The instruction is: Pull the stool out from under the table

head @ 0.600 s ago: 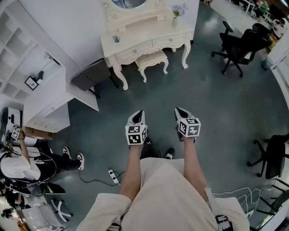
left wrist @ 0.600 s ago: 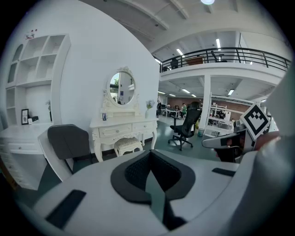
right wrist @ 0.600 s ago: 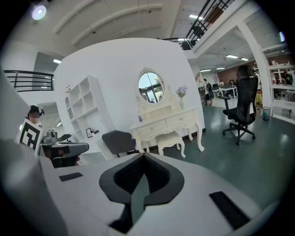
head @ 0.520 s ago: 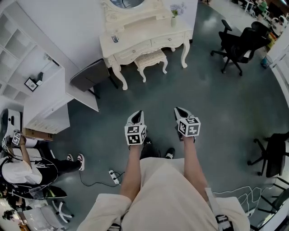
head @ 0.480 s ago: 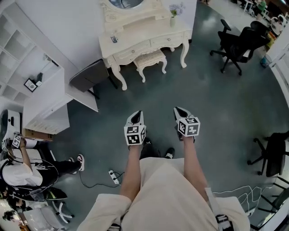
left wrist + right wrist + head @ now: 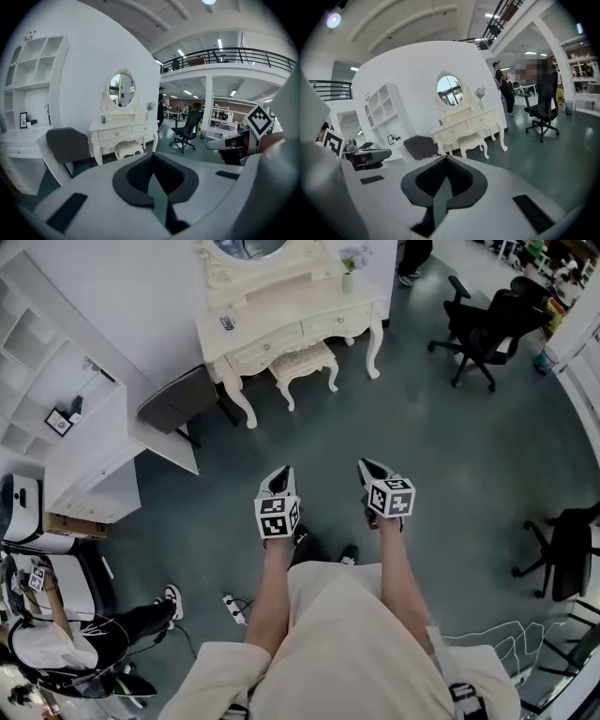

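A cream stool (image 6: 305, 361) with carved legs stands tucked half under the cream dressing table (image 6: 281, 320), far ahead of me across the floor. Both grippers hang in the air well short of it, side by side and pointing toward it. My left gripper (image 6: 281, 472) is shut with nothing between its fingers, and so is my right gripper (image 6: 364, 465). The left gripper view shows its jaws (image 6: 151, 155) closed, with the stool (image 6: 127, 149) small in the distance. In the right gripper view the closed gripper (image 6: 446, 158) points at the stool (image 6: 472, 140) under the table (image 6: 468, 124).
A grey chair (image 6: 178, 399) sits left of the table beside a white desk (image 6: 103, 456) and shelves. Black office chairs (image 6: 487, 329) stand at the right. A person (image 6: 56, 634) sits at the lower left. A power strip (image 6: 234, 607) lies near my feet.
The table and stool have slid slightly left in the head view. Both grippers keep their pose, shut and empty. The person at the lower left has shifted downward.
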